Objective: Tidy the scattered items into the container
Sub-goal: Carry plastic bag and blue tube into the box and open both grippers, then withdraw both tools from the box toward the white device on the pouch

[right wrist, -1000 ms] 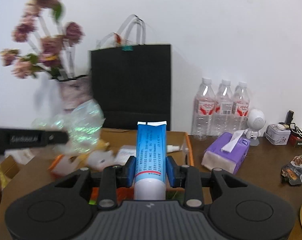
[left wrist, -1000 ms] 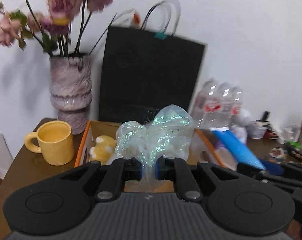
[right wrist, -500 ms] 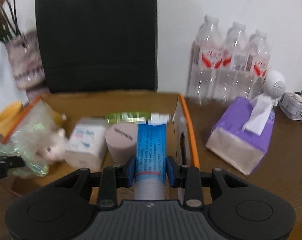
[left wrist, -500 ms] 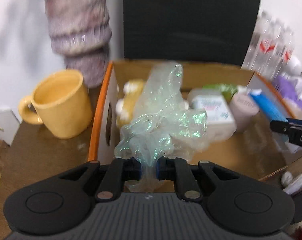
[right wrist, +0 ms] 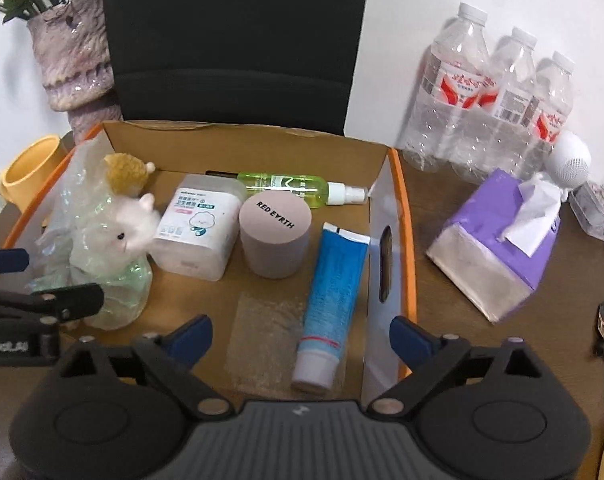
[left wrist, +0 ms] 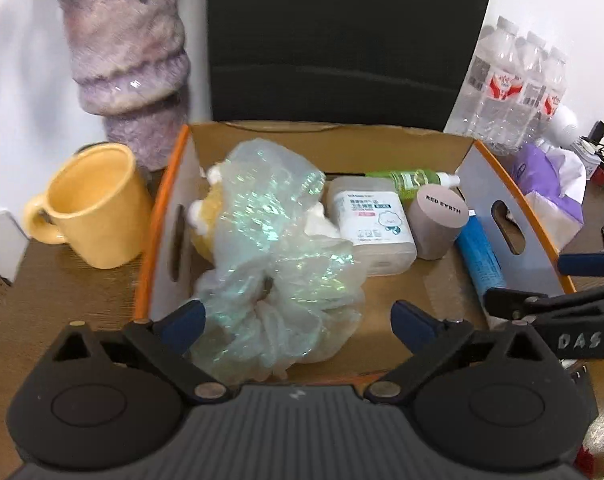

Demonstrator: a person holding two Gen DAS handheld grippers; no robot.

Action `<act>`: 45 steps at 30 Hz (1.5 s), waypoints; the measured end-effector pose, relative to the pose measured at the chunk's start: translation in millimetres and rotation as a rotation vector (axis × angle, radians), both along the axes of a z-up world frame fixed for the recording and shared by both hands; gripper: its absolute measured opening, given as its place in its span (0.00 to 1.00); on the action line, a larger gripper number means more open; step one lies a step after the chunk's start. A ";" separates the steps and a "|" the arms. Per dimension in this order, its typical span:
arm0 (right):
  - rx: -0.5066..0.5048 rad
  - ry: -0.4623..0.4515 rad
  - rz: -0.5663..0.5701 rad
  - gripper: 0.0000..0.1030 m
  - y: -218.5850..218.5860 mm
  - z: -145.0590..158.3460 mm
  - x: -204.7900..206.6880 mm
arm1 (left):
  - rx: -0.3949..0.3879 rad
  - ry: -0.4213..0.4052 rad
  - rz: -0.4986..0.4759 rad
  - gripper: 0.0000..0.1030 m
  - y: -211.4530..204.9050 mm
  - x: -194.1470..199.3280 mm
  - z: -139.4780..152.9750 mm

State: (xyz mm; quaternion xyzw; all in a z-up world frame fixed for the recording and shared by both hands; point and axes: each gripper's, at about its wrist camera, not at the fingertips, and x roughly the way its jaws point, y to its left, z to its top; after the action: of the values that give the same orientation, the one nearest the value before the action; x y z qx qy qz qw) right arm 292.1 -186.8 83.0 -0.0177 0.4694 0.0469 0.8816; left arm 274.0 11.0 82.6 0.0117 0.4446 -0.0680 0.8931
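Container: your open cardboard box with orange rims (right wrist: 401,216) sits on the brown wooden table (right wrist: 441,300), directly ahead of both grippers.
Left gripper: your left gripper (left wrist: 298,322) is spread wide at the box's 6 o'clock edge; the crinkled iridescent plastic bag (left wrist: 278,264) lies between its blue-tipped fingers (left wrist: 182,322), touching the left one, not pinched.
Bag contents: a yellow and white plush toy (right wrist: 132,216) shows through the bag, in the box's 9 o'clock half.
Right gripper: your right gripper (right wrist: 300,338) is likewise spread; the blue toothpaste tube (right wrist: 331,300) lies flat in the gap, cap toward you, free of both fingers.
Tube position: along the box's 3 o'clock wall, just beside it.
Other boxed items: a white rectangular wipes pack (right wrist: 198,228) and a round taupe jar marked RED EARTH (right wrist: 275,236) at centre; a green spray bottle (right wrist: 298,186) lying at 12 o'clock.
Surroundings: a yellow ceramic mug (left wrist: 90,208) at 9 o'clock outside the box; a purple tissue pack (right wrist: 497,240) at 3 o'clock; three clear water bottles (right wrist: 497,96) at 1 o'clock.
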 end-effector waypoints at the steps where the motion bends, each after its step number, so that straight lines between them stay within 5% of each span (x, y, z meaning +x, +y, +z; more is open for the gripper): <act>1: 0.001 0.014 -0.002 0.93 0.3 3.9 -0.8 | 0.005 -0.002 0.006 1.00 1.4 -1.6 4.1; 20: 0.112 0.078 0.011 0.93 -7.7 47.3 -104.8 | -0.028 -0.031 0.015 1.00 3.7 -111.2 51.5; 28: 0.099 0.068 0.044 0.94 -6.5 43.8 -168.7 | -0.017 -0.061 0.002 1.00 -5.4 -176.5 42.7; 36: 0.093 -0.002 0.084 0.98 -0.8 11.6 -238.4 | -0.074 -0.153 0.037 1.00 8.4 -248.5 11.9; 45: 0.073 -0.206 0.001 0.98 2.7 -61.6 -308.4 | -0.079 -0.291 0.083 1.00 26.4 -314.7 -51.7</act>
State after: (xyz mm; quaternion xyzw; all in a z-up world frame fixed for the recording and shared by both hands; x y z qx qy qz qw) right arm -16.3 -184.2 21.4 0.0092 0.3741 0.0625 0.9252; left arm -40.7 37.4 30.9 -0.0323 0.3077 -0.0463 0.9498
